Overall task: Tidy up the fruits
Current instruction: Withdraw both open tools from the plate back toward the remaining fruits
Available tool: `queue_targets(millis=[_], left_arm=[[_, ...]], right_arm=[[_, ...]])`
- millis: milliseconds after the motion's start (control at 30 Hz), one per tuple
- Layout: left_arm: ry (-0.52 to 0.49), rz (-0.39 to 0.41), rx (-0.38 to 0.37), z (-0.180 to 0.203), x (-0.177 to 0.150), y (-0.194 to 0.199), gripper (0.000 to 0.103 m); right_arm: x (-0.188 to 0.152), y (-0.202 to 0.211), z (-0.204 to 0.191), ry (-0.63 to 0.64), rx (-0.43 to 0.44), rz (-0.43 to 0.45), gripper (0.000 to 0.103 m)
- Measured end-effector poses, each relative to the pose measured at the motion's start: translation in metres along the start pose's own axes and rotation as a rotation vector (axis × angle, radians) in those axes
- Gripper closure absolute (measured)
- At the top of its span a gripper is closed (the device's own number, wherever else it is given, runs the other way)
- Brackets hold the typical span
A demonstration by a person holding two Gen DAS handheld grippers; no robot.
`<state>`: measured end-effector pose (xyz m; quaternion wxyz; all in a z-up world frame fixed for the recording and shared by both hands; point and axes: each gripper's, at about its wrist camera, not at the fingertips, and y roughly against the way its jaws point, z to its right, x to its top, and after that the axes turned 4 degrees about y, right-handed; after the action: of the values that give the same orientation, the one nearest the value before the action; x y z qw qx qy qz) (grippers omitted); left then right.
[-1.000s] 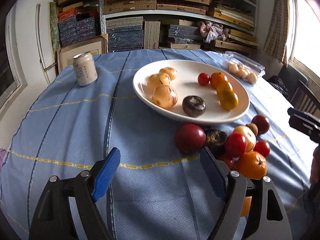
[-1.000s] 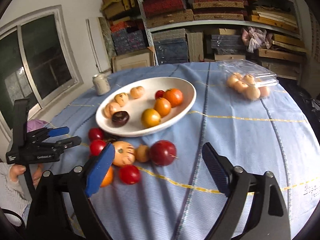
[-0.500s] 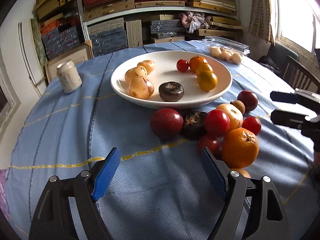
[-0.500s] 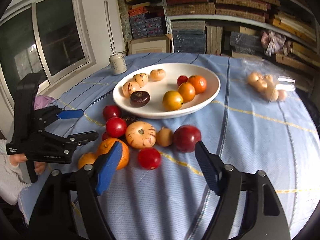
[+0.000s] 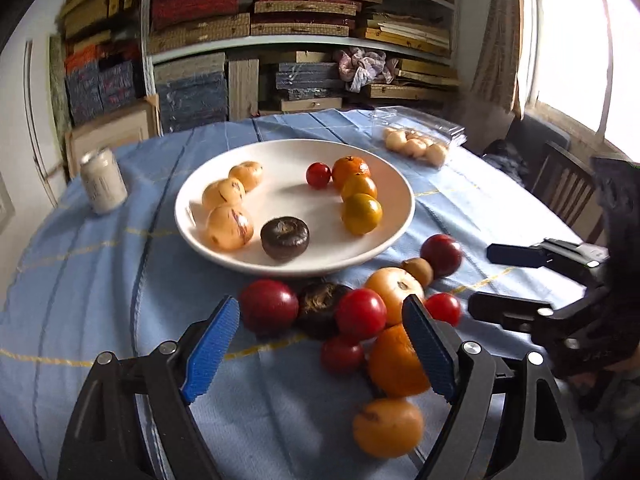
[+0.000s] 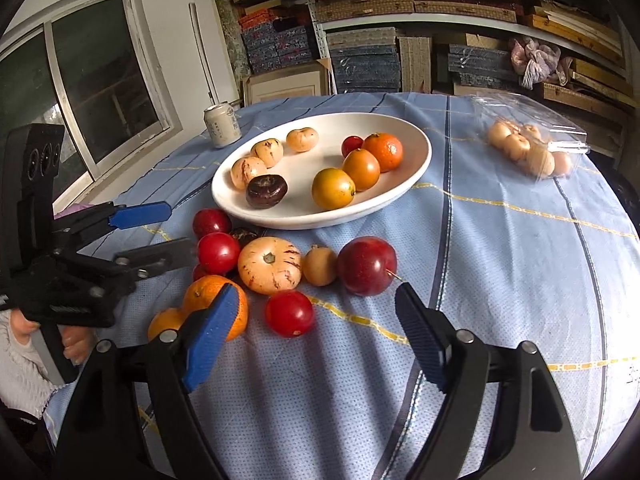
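A white plate [image 5: 396, 184] [image 6: 416, 168] holds several fruits: pale striped melons, oranges, a small tomato and a dark mangosteen [image 5: 285, 237]. Loose fruit lies in front of it: a red apple [image 5: 269, 306], a second mangosteen [image 5: 322, 310], tomatoes [image 5: 361, 313], an orange [image 5: 396, 356] and a striped melon [image 6: 269, 265]. My left gripper [image 5: 320, 348] is open and empty, just short of the apple and tomatoes. My right gripper [image 6: 312, 332] is open and empty, with a red tomato [image 6: 289, 313] between its fingertips' line. Each gripper shows in the other's view.
A drink can [image 5: 103, 186] [image 6: 222, 125] stands left of the plate. A clear plastic box of pale fruit [image 5: 416, 145] [image 6: 532, 152] lies at the back right. Blue cloth covers the round table. Shelves of boxes stand behind; a chair [image 5: 568, 188] is at the right.
Both grippers have moved closer to the loose fruit pile and stayed open. The left view has swung right and lower; the right gripper now sits nearer the tomato.
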<state>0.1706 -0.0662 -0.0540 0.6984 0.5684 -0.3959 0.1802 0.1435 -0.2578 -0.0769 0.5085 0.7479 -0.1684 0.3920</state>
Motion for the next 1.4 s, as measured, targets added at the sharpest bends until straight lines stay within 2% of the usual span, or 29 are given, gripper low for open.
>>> queue_targets(millis=[200, 300, 400, 500, 533, 633, 700, 733, 767, 833, 867, 967, 1067, 1200, 1333, 1400], left_arm=[[-0.062, 0.000, 0.014, 0.012, -0.007, -0.008, 0.019], [-0.050, -0.001, 0.033, 0.005, -0.006, -0.010, 0.017], [-0.034, -0.011, 0.068, -0.008, -0.006, -0.011, 0.017], [0.000, -0.010, 0.070, -0.021, -0.008, -0.007, 0.016], [0.001, -0.003, 0.084, -0.024, -0.008, -0.004, 0.016], [-0.005, 0.006, 0.195, -0.039, -0.012, -0.001, 0.016], [0.045, -0.023, 0.236, -0.056, -0.012, -0.006, 0.017], [0.094, -0.038, 0.214, -0.065, -0.012, -0.007, 0.017], [0.140, -0.041, 0.160, -0.070, -0.012, -0.005, 0.017], [0.151, -0.012, 0.070, -0.066, -0.011, 0.004, 0.017], [0.134, 0.001, 0.059, -0.062, -0.011, 0.007, 0.017], [0.000, 0.027, 0.076, -0.035, -0.014, 0.013, 0.017], [-0.079, -0.020, 0.079, -0.018, -0.023, 0.003, 0.017], [-0.086, -0.009, 0.044, -0.012, -0.022, 0.003, 0.017], [-0.090, -0.085, 0.085, -0.017, -0.024, -0.012, 0.016], [-0.066, -0.090, 0.101, -0.026, -0.023, -0.013, 0.015]], right_arm=[[0.000, 0.005, 0.001, 0.001, 0.004, 0.015, 0.025], [0.000, 0.004, 0.001, -0.002, -0.002, 0.010, 0.020], [0.000, 0.003, 0.002, -0.003, -0.006, 0.003, 0.020], [0.000, 0.003, 0.002, -0.002, -0.005, 0.004, 0.020], [0.000, 0.003, 0.003, -0.002, -0.005, 0.006, 0.020], [0.000, 0.004, 0.004, -0.005, -0.006, 0.011, 0.019], [0.000, 0.005, 0.004, -0.008, -0.004, 0.013, 0.019], [0.000, 0.005, 0.004, -0.007, -0.005, 0.015, 0.019], [0.001, 0.006, 0.004, -0.006, -0.003, 0.018, 0.019], [0.001, 0.008, 0.003, -0.001, 0.001, 0.023, 0.019], [0.002, 0.009, 0.002, 0.001, 0.001, 0.026, 0.019], [0.002, 0.010, 0.002, 0.001, 0.000, 0.028, 0.019], [0.002, 0.011, 0.001, 0.005, 0.004, 0.025, 0.019], [0.002, 0.011, -0.002, 0.014, 0.006, 0.019, 0.019], [0.000, 0.010, -0.003, 0.015, 0.006, 0.012, 0.019], [0.001, 0.010, -0.003, 0.010, 0.005, 0.012, 0.019]])
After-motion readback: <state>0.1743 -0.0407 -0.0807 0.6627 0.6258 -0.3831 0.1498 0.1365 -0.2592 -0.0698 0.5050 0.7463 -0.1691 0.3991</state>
